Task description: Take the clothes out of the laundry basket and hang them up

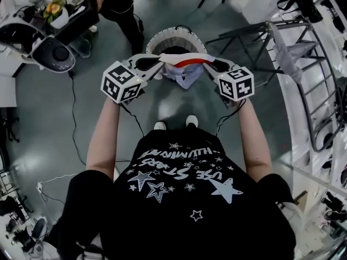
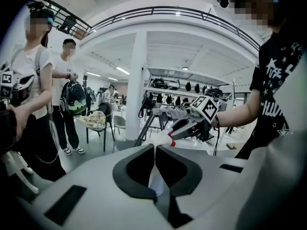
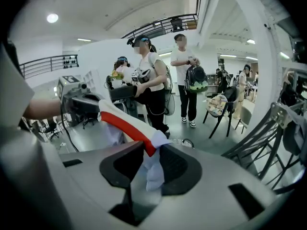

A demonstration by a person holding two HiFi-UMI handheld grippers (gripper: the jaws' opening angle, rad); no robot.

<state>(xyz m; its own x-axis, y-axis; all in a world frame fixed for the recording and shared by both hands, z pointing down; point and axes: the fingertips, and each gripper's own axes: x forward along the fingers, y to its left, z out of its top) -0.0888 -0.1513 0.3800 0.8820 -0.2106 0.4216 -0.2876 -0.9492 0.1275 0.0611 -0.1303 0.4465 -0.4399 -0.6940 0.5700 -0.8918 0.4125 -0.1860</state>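
Note:
A white garment with a red band (image 1: 181, 63) is stretched between my two grippers, above the round white laundry basket (image 1: 156, 39) on the floor. A lilac part of it hangs down between them. My left gripper (image 1: 158, 64) is shut on one end; the white cloth (image 2: 156, 178) sits pinched between its jaws. My right gripper (image 1: 209, 65) is at the other end. In the right gripper view its jaws (image 3: 149, 159) stand apart, and the red and white cloth (image 3: 127, 126) lies loosely in the gap.
A metal drying rack (image 1: 320, 91) with a grey cloth on it stands to the right. Several people (image 3: 153, 90) stand nearby, beside a chair (image 3: 225, 109). A cable (image 1: 73, 118) runs over the grey floor at the left.

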